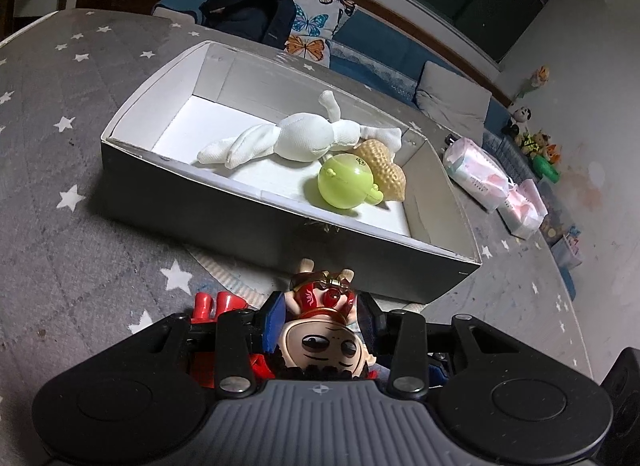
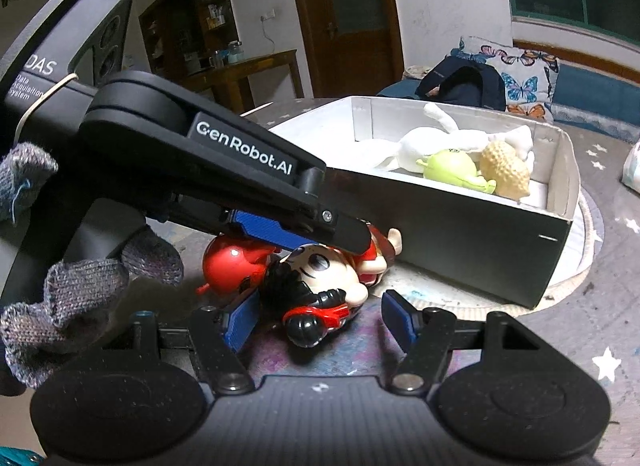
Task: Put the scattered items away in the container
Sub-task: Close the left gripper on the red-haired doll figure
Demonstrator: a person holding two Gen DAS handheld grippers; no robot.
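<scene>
A cartoon figurine (image 1: pixel 320 330) with a big pale head, black hair and red outfit lies on the grey star mat just in front of the box. My left gripper (image 1: pixel 320 314) is shut on the figurine, its blue pads on either side of it; it also shows in the right wrist view (image 2: pixel 280 225), reaching in from the left over the figurine (image 2: pixel 320 278). My right gripper (image 2: pixel 316 322) is open, its blue fingers either side of the figurine's lower end, low over the mat. The white-lined dark box (image 1: pixel 280 217) holds a white plush rabbit (image 1: pixel 296 137), a green ball toy (image 1: pixel 346 181) and a tan bumpy toy (image 1: pixel 384 169).
A red round toy (image 2: pixel 228 266) lies beside the figurine; its red parts show in the left view (image 1: pixel 218 302). Tissue packs (image 1: pixel 476 173) lie on the mat right of the box. A sofa with a butterfly cushion (image 1: pixel 308 13) and a dark backpack (image 1: pixel 248 13) stands behind.
</scene>
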